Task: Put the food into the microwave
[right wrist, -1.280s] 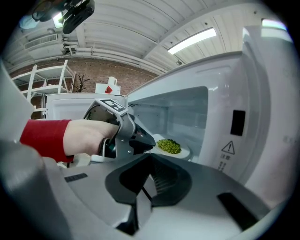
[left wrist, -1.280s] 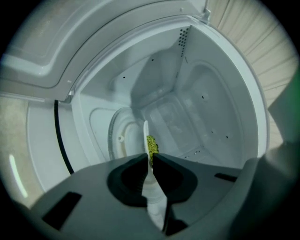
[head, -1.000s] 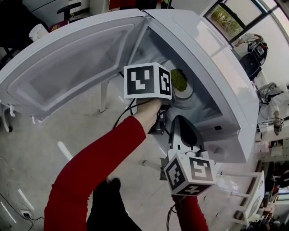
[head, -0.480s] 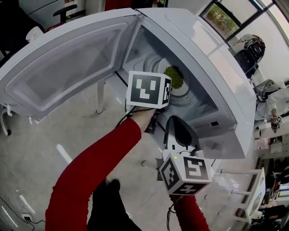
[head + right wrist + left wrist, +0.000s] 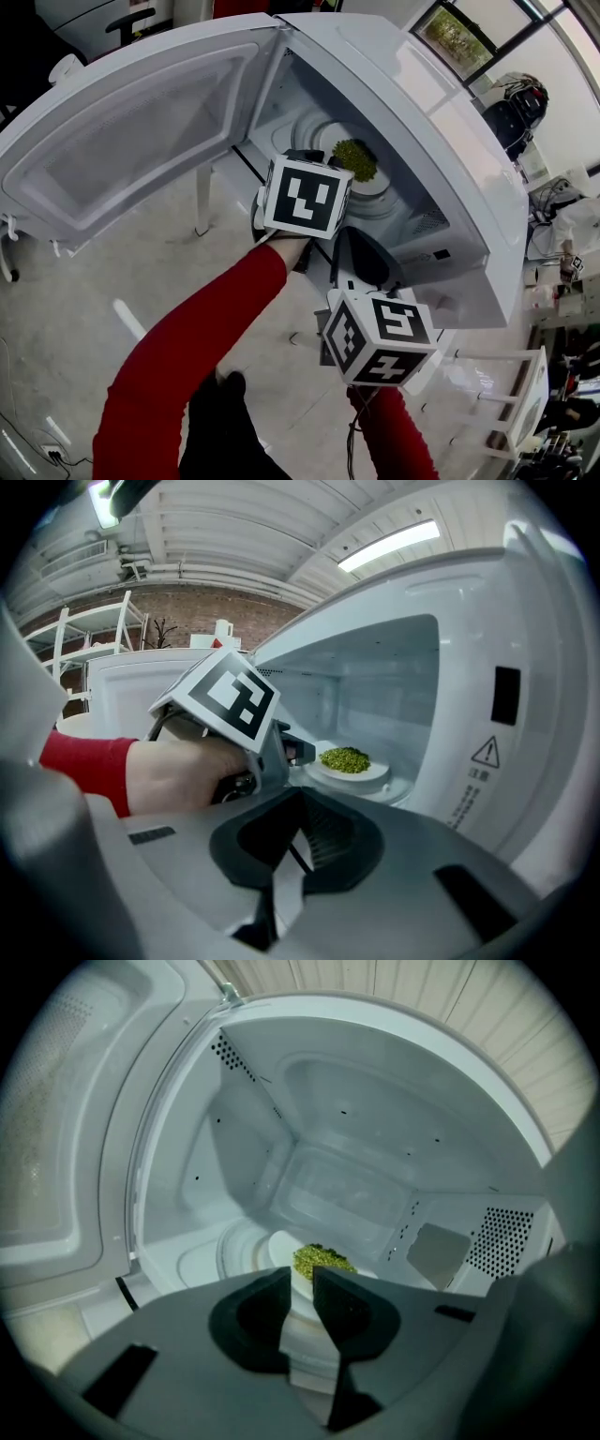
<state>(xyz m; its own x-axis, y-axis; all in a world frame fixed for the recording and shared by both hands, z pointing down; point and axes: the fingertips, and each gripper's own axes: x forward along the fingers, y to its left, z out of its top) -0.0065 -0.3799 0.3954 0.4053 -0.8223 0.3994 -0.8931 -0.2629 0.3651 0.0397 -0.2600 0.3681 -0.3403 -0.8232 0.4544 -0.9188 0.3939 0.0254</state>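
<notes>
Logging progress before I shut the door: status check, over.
Left gripper slightly open, empty, at microwave mouth. Right gripper shut, empty, outside. Food on plate inside. Door open, nothing in the way.

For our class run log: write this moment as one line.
plate of food inside microwave | door open | left gripper slightly open, empty | right gripper shut, empty
</notes>
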